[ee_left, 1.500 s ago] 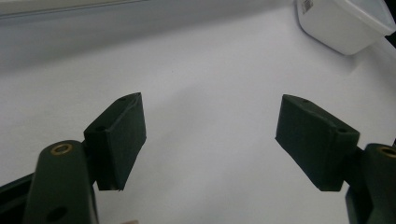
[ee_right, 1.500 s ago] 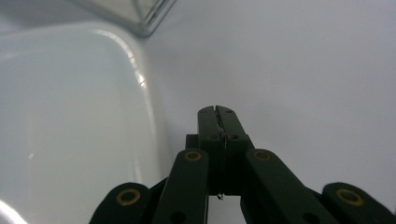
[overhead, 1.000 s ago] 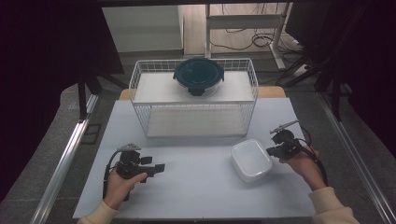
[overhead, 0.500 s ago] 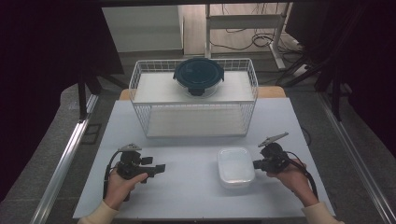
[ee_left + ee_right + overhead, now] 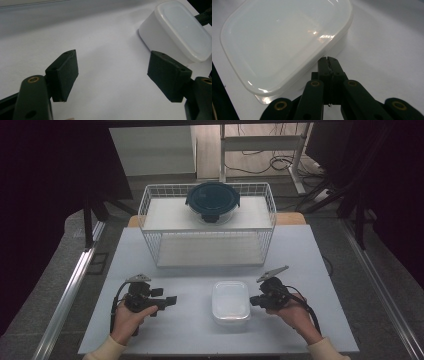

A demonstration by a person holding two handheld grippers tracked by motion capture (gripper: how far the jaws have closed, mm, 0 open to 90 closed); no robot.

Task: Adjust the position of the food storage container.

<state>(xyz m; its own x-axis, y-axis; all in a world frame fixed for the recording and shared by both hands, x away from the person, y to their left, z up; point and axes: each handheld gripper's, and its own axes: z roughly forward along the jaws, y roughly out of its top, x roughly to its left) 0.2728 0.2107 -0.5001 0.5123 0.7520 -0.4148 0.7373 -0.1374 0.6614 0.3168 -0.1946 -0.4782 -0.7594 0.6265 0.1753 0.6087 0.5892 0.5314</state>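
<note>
Right claw (image 5: pixel 256 301) lies low on the white counter (image 5: pixel 195 270), jaws clenched together with nothing between them, tips just beside the edge of the white rounded-rectangular plastic container (image 5: pixel 230 302), which sits lid-on at the counter's near middle. Left claw (image 5: pixel 168 301), gripped in a hand resting on the counter, points toward the container with jaws spread wide, well apart from it.

The white bench (image 5: pixel 150 260) carries a wire rack (image 5: pixel 207 237) along its far edge and a white lidded box (image 5: pixel 230 302) near the middle of its near edge.
</note>
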